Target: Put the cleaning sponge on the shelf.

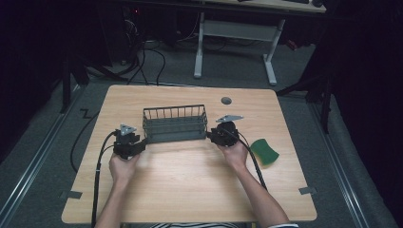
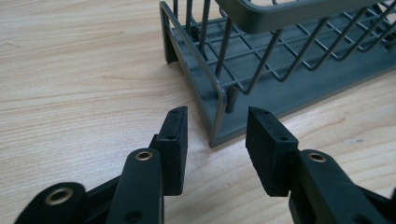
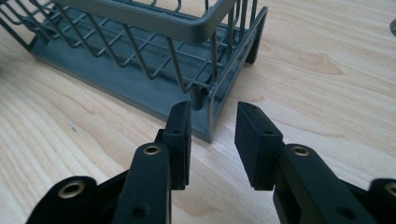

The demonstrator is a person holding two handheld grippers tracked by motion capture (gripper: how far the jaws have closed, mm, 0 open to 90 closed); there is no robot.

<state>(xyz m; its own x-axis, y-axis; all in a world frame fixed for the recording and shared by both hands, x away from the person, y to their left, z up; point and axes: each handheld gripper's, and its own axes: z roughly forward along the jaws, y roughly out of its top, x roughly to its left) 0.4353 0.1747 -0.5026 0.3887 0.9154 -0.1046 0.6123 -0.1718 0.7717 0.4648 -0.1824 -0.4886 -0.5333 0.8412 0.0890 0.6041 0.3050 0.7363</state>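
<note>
Desk (image 1: 190, 185): light wood-grain top, rounded corners, standing on grey carpet floor (image 1: 304, 80). Directly on it: grey wire basket (image 1: 175, 123) on a solid grey base, upright, roughly centre and toward the far side. Green sponge (image 1: 264, 151), near the right edge, well apart from the basket. Small round grey cap (image 1: 226, 100) set in the top near the far edge, behind the basket's right end.

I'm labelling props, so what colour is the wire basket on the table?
The wire basket is dark grey, wires and base alike; the left gripper view shows it best.
</note>
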